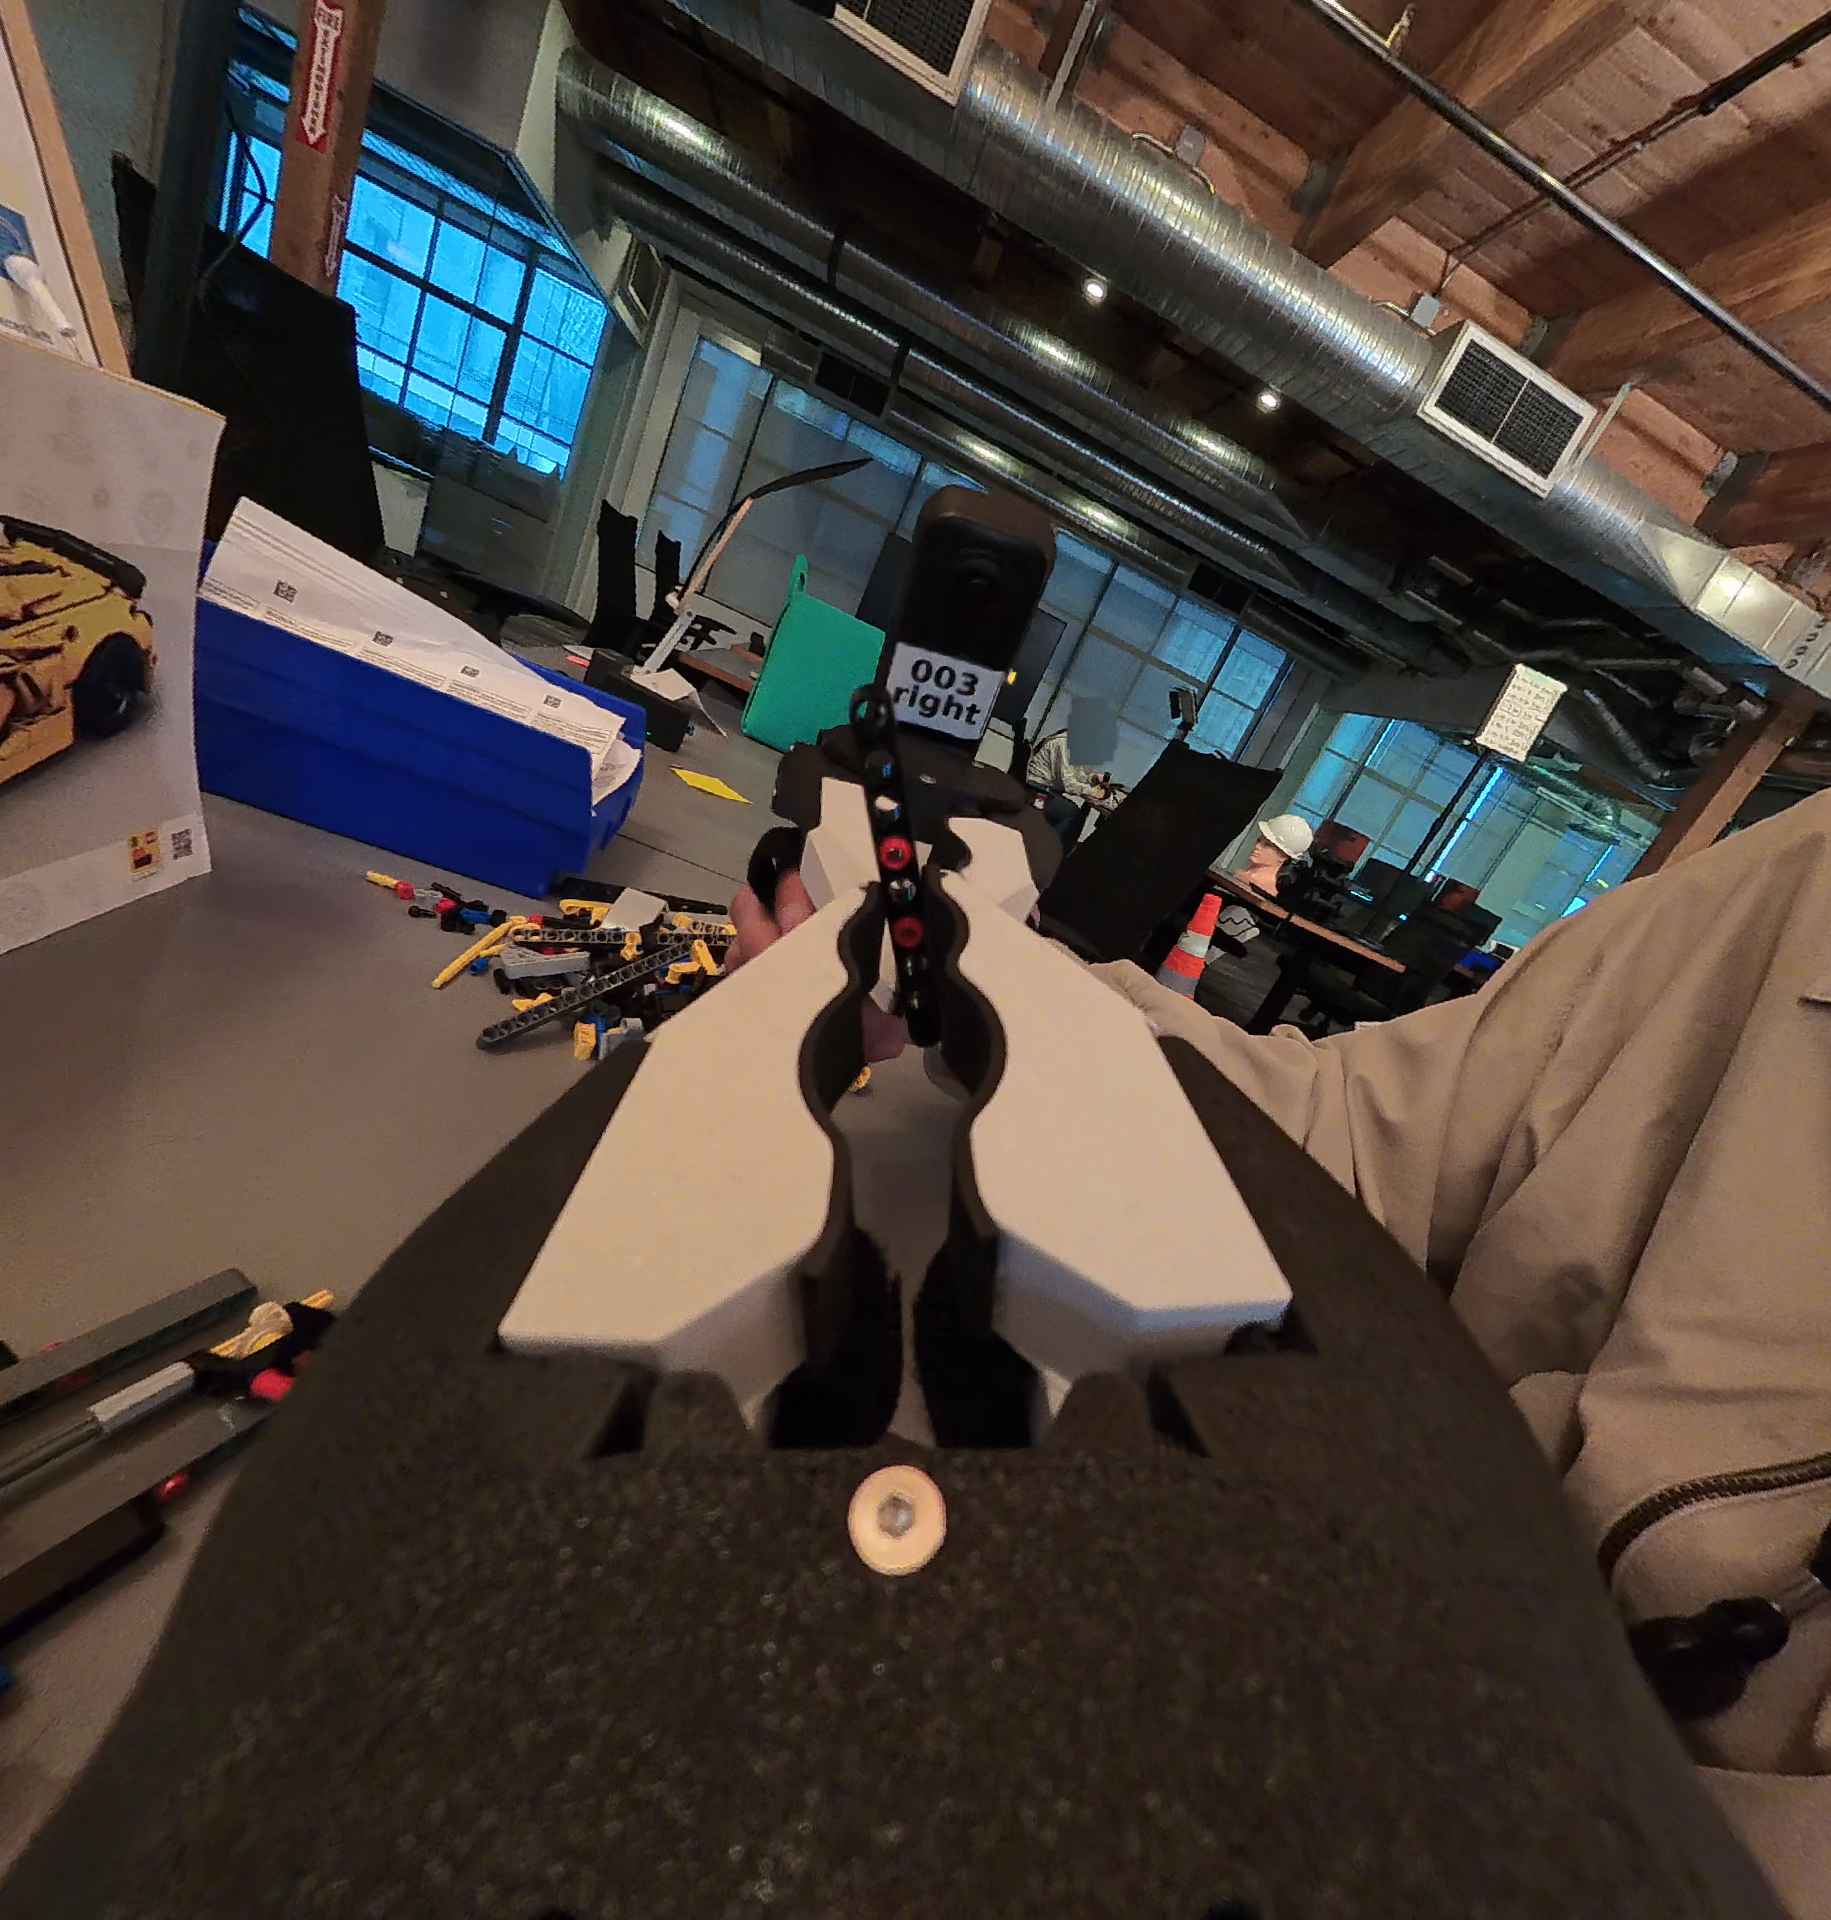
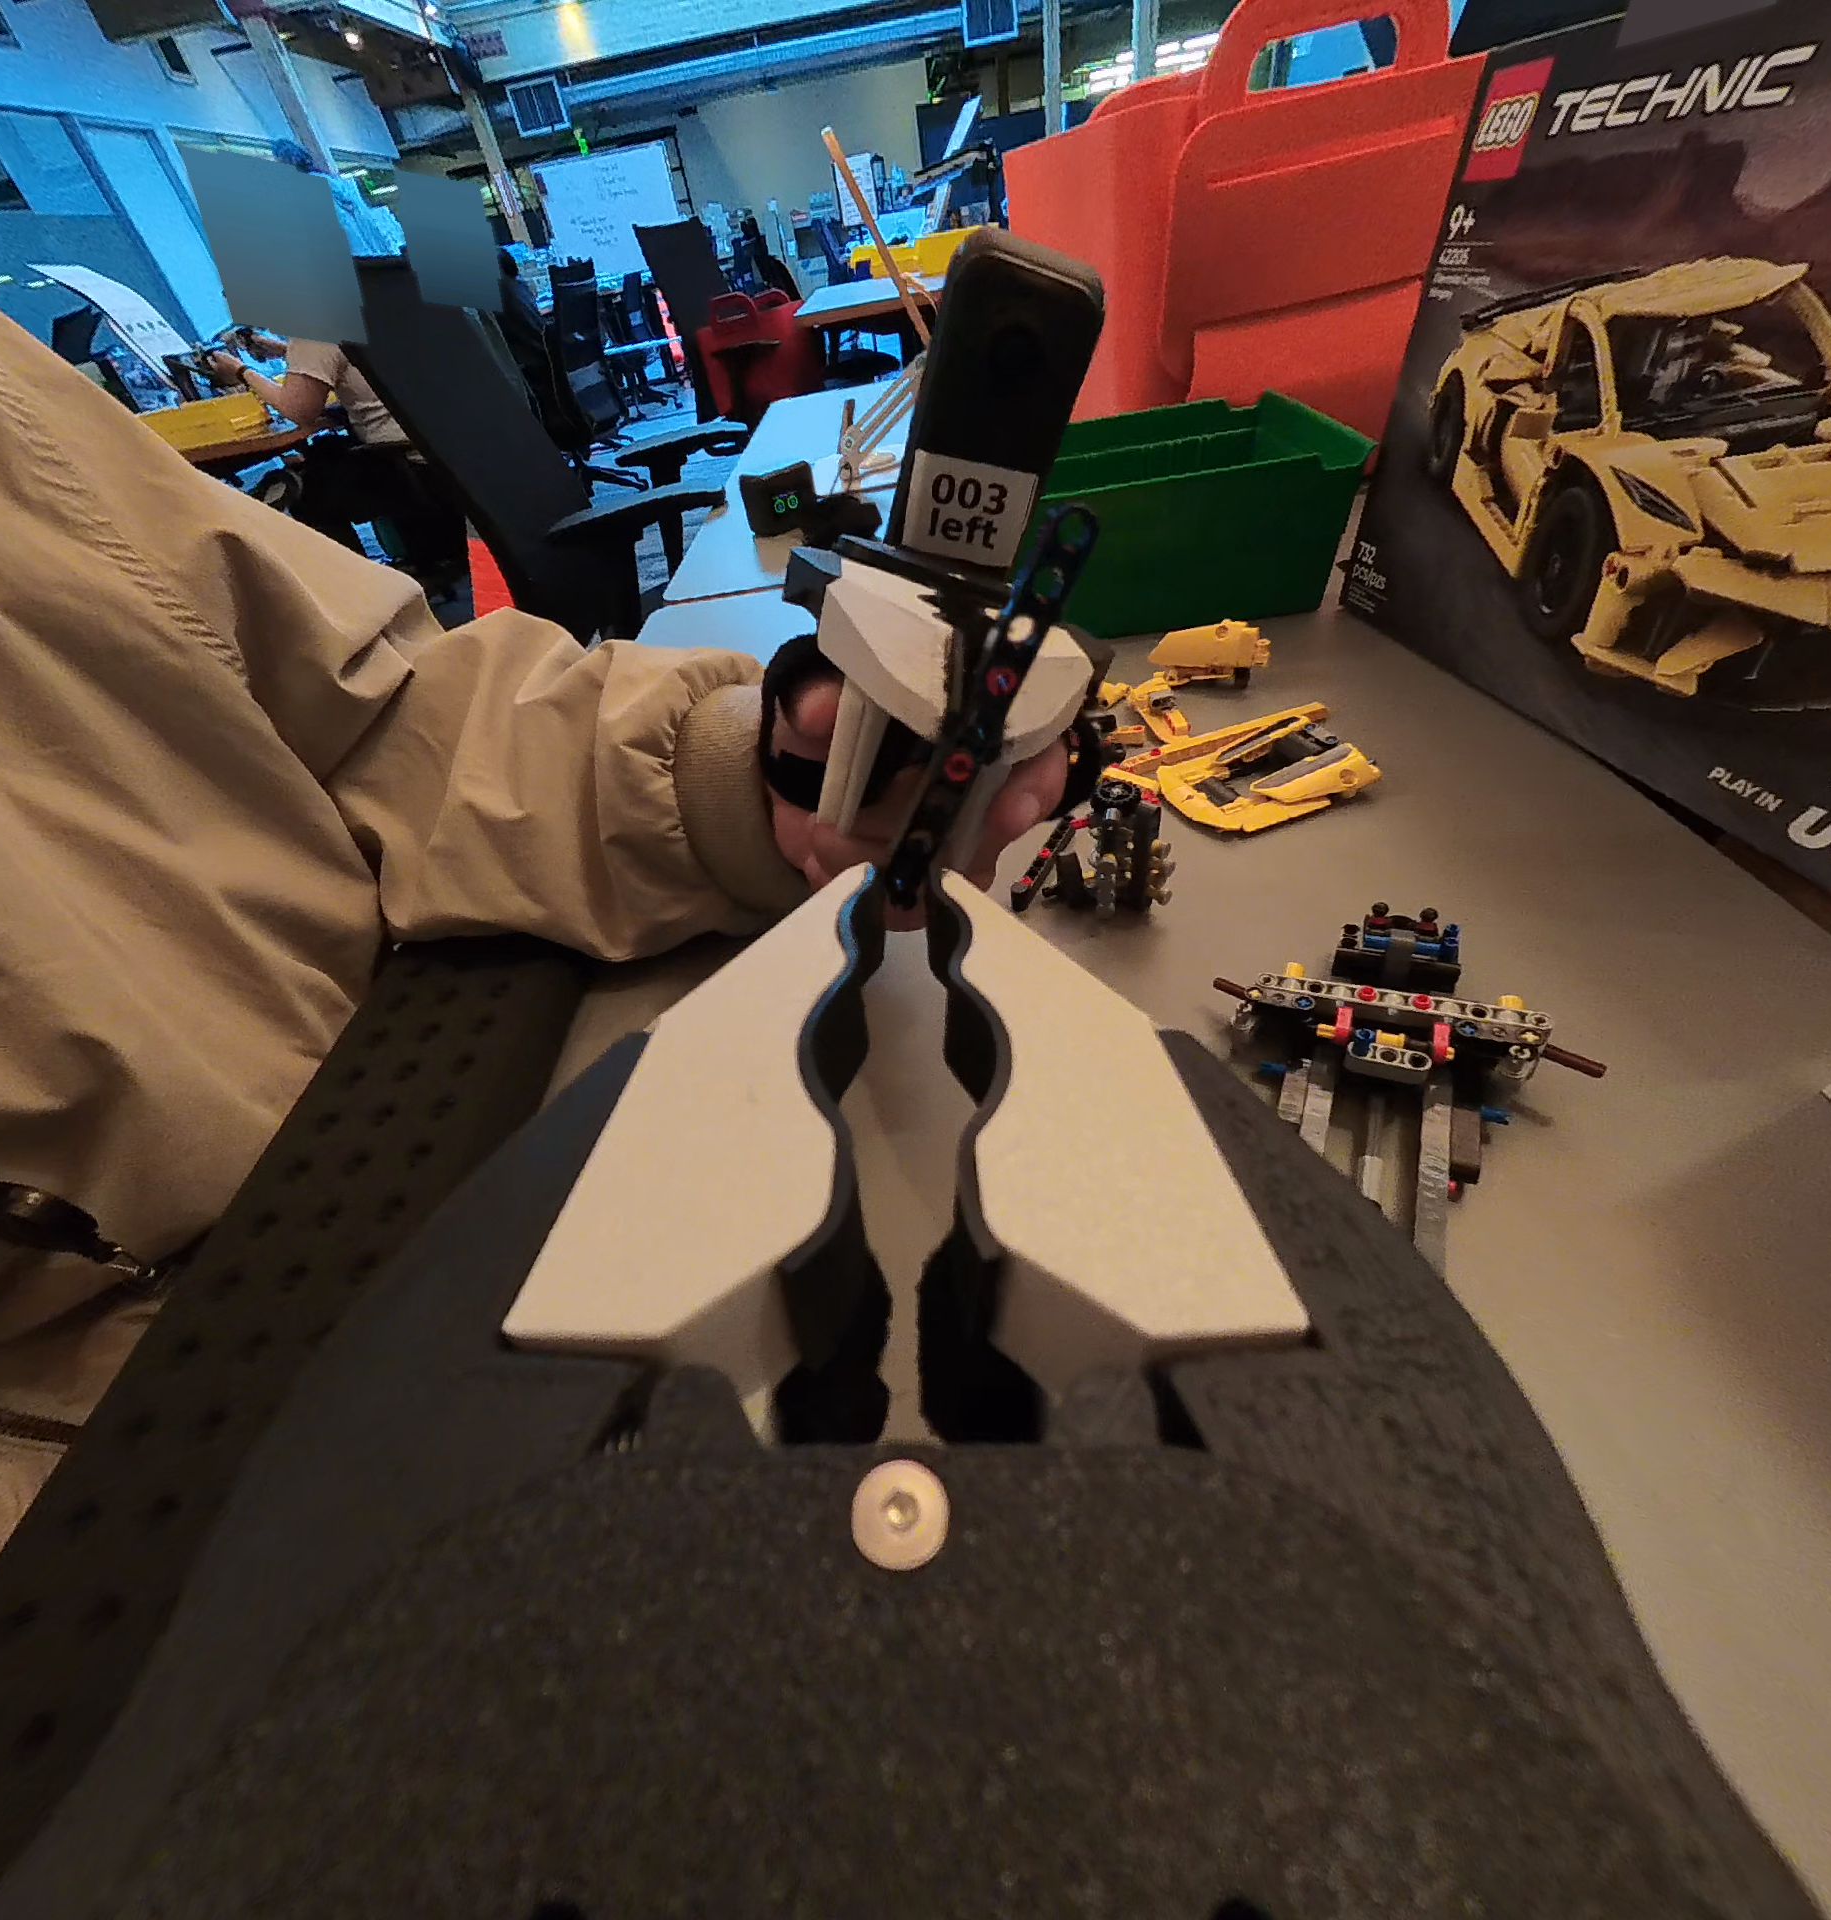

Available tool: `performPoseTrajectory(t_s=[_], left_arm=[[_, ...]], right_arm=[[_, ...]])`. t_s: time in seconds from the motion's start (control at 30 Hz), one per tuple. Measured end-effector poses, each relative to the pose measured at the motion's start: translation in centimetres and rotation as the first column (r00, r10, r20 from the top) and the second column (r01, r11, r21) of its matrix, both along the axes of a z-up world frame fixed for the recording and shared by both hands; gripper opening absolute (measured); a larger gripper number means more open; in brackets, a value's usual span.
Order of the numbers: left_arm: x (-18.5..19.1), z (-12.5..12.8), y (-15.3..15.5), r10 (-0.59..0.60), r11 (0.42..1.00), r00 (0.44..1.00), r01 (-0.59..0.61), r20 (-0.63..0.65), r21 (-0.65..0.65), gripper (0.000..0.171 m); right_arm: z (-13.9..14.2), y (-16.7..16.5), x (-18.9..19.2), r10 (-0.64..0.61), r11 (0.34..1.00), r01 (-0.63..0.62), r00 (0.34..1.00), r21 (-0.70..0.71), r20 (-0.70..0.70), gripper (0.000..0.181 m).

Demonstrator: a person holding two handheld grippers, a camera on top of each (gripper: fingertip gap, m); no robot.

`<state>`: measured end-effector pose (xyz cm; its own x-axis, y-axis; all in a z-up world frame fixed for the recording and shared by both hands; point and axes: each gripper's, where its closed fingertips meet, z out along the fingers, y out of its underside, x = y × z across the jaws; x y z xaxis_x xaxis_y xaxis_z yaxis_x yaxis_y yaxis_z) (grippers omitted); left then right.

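Observation:
A black studless beam (image 1: 909, 966) with red and blue pins is held in the air between my two grippers, which face each other. My left gripper (image 1: 906, 909) is shut on the beam, whose lower end reaches back between the fingers. In the right wrist view the left gripper (image 2: 968, 675) clamps the beam (image 2: 1015, 644) near its middle, and the upper part sticks out past it. My right gripper (image 2: 903, 888) is shut on the beam's lower end. It also shows in the left wrist view (image 1: 895, 831), facing me. A hand in a beige sleeve (image 2: 537, 769) holds each gripper.
On the grey table (image 2: 1617, 1351) lie a chassis assembly (image 2: 1389, 1029), a yellow body part (image 2: 1254, 769) and a small engine block (image 2: 1124, 852). A green bin (image 2: 1202, 520), an orange bag (image 2: 1254, 229) and the car box (image 2: 1659, 416) stand behind. A blue bin (image 1: 391, 748) and loose parts (image 1: 599, 956) are left. My two grippers' fingertips are within a few centimetres of each other.

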<state>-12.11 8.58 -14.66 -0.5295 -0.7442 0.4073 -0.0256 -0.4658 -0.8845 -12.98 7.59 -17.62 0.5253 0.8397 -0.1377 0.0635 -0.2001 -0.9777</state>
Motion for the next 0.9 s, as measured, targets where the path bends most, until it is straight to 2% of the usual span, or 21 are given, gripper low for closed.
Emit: performPoseTrajectory(t_s=[0.13,0.2,0.3,0.53,0.83,0.9], left_arm=[[0.2,0.1,0.4,0.028,1.0,1.0,-0.028,-0.001,-0.006,0.007],[0.2,-0.2,-0.2,-0.005,1.0,1.0,0.005,-0.009,-0.007,0.008],[0.5,-1.1,-1.5,-0.059,0.998,0.997,0.06,-0.046,0.017,0.02],[0.5,-0.8,-1.8,-0.052,0.998,0.999,0.052,-0.017,0.025,0.009],[1.1,-1.4,-2.5,0.017,0.981,1.0,-0.012,-0.026,0.192,0.006],[0.7,-0.5,-1.6,0.05,0.982,0.999,-0.052,0.017,0.183,0.007]], right_arm=[[0.2,0.2,0.5,-0.025,1.0,0.025,1.0,-0.008,0.005,0.003],[0.4,0.3,0.6,-0.038,0.999,0.038,0.999,0.015,0.016,0.003],[1.4,0.1,0.6,-0.031,0.999,0.032,0.999,0.029,-0.04,0.003],[1.4,-0.1,0.9,-0.026,1.0,0.027,0.999,0.01,-0.045,0.003],[0.9,-0.9,1.5,0.006,1.0,-0.006,1.0,-0.02,0.005,0.003],[1.1,-0.9,2.2,-0.013,1.0,0.013,1.0,-0.015,0.001,0.003]])
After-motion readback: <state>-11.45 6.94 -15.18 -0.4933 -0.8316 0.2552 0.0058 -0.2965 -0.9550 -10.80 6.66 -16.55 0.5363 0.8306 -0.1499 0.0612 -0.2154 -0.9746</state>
